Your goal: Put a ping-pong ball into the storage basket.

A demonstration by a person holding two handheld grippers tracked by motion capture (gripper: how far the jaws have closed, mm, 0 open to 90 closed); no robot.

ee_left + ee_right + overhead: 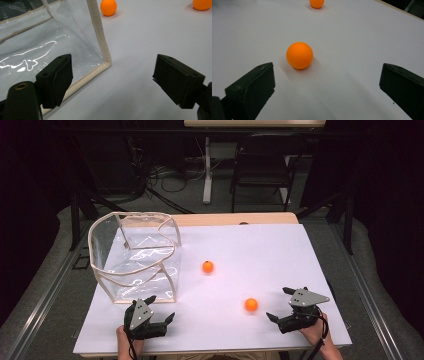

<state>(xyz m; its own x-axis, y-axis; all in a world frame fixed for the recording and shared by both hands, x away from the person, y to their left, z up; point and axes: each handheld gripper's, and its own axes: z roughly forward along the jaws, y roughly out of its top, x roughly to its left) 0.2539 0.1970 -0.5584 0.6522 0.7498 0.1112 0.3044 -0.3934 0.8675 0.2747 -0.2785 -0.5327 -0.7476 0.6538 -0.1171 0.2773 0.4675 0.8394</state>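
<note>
Two orange balls lie on the white table top: one near the middle, one nearer the front right. A clear plastic bag with beige trim stands open at the left. My left gripper is open, low at the front left, just in front of the bag's near corner. My right gripper is open at the front right, with the nearer ball a little ahead of its jaws and nothing between them.
Past the table's far edge stand a dark chair and a white desk leg with cables on the floor. Metal rails run along both sides of the table.
</note>
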